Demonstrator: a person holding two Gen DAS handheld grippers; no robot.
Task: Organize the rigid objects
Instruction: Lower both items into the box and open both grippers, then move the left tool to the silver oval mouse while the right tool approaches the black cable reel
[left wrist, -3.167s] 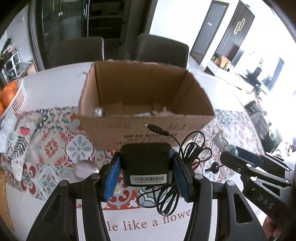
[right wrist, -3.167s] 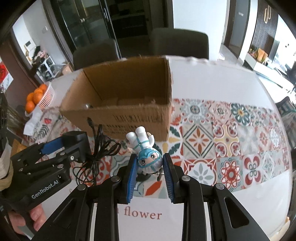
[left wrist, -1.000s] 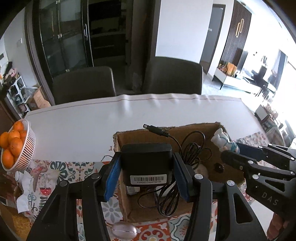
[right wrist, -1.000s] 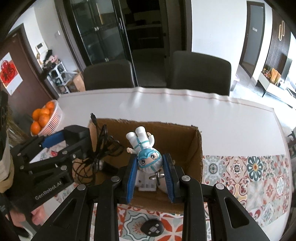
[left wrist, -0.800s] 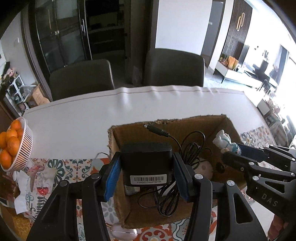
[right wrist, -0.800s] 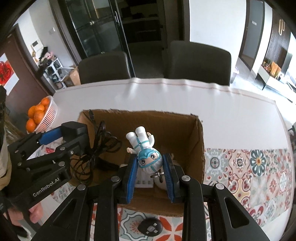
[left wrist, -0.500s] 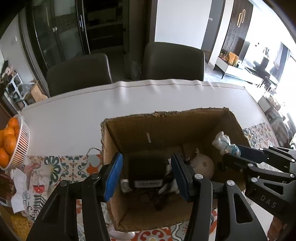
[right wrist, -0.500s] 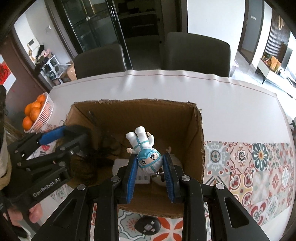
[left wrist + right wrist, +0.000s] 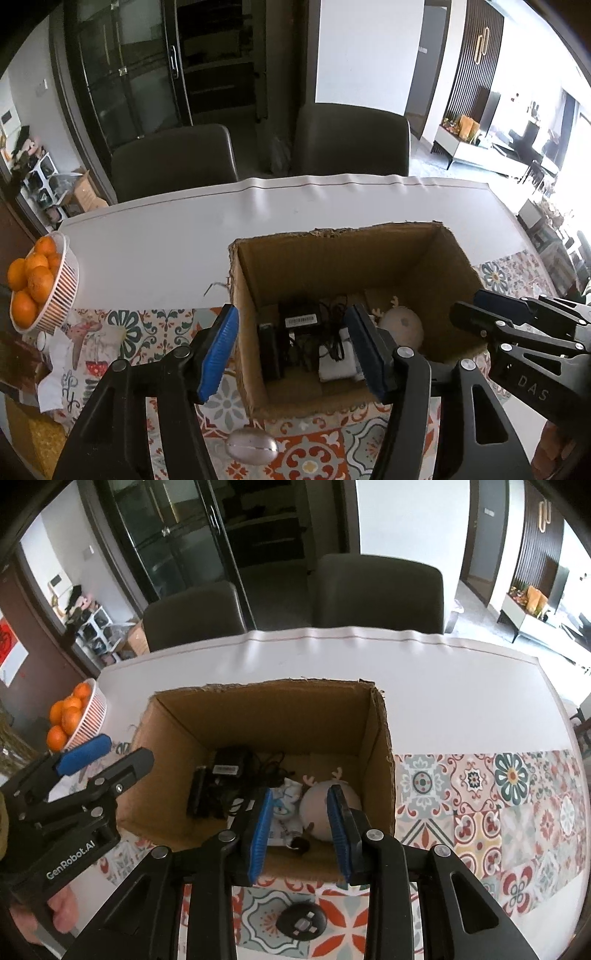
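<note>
On the dining table point(image 9: 155, 240) the open cardboard box point(image 9: 380, 738) now contains the black power adapter point(image 9: 301, 319) with its tangled cable, a white figurine point(image 9: 286, 812) and a round beige toy point(image 9: 317, 812), all lying on its floor. Above it, the left gripper point(image 9: 293, 350) and right gripper point(image 9: 299, 825) both hover spread wide with nothing between their blue pads. Still outside, near the box's front wall, lie a silver mouse point(image 9: 252, 446) and a small black round gadget point(image 9: 302, 921); a low swing toward either could clip the thin wall and shove the box, and the mouse's smooth dome looks likely to slip from a hasty pinch.
</note>
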